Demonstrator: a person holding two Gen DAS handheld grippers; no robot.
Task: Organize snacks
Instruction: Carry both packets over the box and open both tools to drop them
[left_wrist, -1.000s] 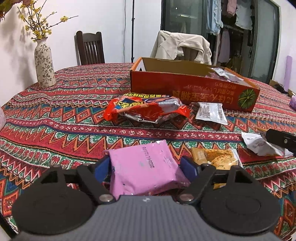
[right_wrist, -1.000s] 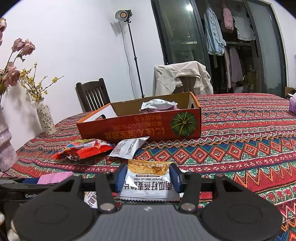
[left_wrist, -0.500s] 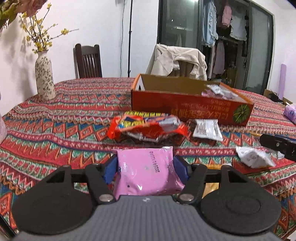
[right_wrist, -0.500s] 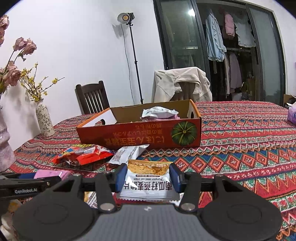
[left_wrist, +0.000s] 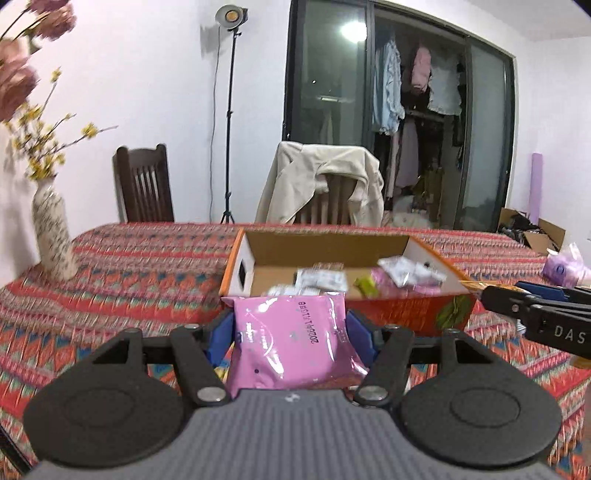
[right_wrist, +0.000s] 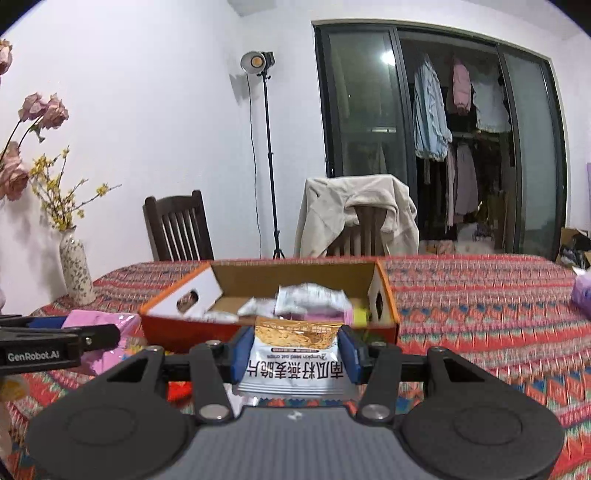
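My left gripper (left_wrist: 290, 326) is shut on a pink snack packet (left_wrist: 291, 343), held up above the patterned tablecloth just short of the near wall of the orange cardboard box (left_wrist: 402, 314). My right gripper (right_wrist: 293, 349) is shut on a white and gold oat crisp packet (right_wrist: 295, 365), also lifted in front of the orange cardboard box (right_wrist: 166, 328). The box lies open on top, with several small packets inside. In the left wrist view the right gripper's side (left_wrist: 535, 314) shows at the right edge. The left gripper's side (right_wrist: 44, 347) and its pink packet (right_wrist: 103, 321) show at the left of the right wrist view.
A patterned vase (left_wrist: 51, 236) with yellow flowers stands at the table's left end. Two chairs stand behind the table, one draped with a beige jacket (left_wrist: 321, 181). A lamp stand (left_wrist: 229, 110) rises by the wall. A pale purple bag (left_wrist: 565, 266) sits at the far right.
Both grippers rose off the table with their packets and came closer to the box, whose inside now shows. The left jaws drew in onto the pink packet early on.
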